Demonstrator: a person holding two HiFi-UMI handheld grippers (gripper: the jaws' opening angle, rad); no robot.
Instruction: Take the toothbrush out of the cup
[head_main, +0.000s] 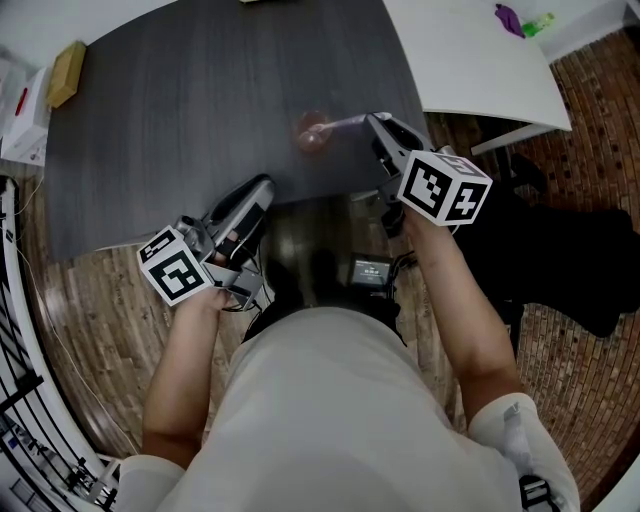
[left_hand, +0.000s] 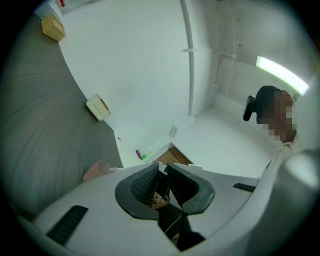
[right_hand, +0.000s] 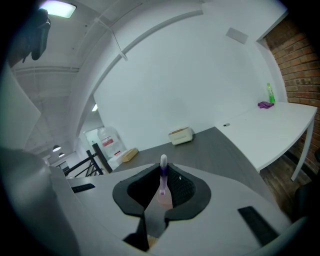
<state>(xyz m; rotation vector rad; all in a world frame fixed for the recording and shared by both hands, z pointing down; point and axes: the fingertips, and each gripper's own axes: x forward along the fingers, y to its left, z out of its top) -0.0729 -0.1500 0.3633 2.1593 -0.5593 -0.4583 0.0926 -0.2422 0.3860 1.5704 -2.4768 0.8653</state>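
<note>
Looks like a bare lab/office test room: dark grey bench (head_main: 200, 90) beside a white table (head_main: 480, 60), plain white walls (right_hand: 190, 90), one brick wall (right_hand: 300, 55), ceiling strip light (left_hand: 280, 75), wood-look floor (head_main: 90, 330), black railing (right_hand: 90, 162).

The person is wearing a pale short-sleeved shirt (head_main: 330, 400), filling the lower middle of the frame. At left and right, the left gripper (head_main: 260, 188) and right gripper (head_main: 377, 121) are showing grey shells, black ribbed pads (left_hand: 141, 185), and white cubes (head_main: 443, 187) bearing black square markers.
</note>
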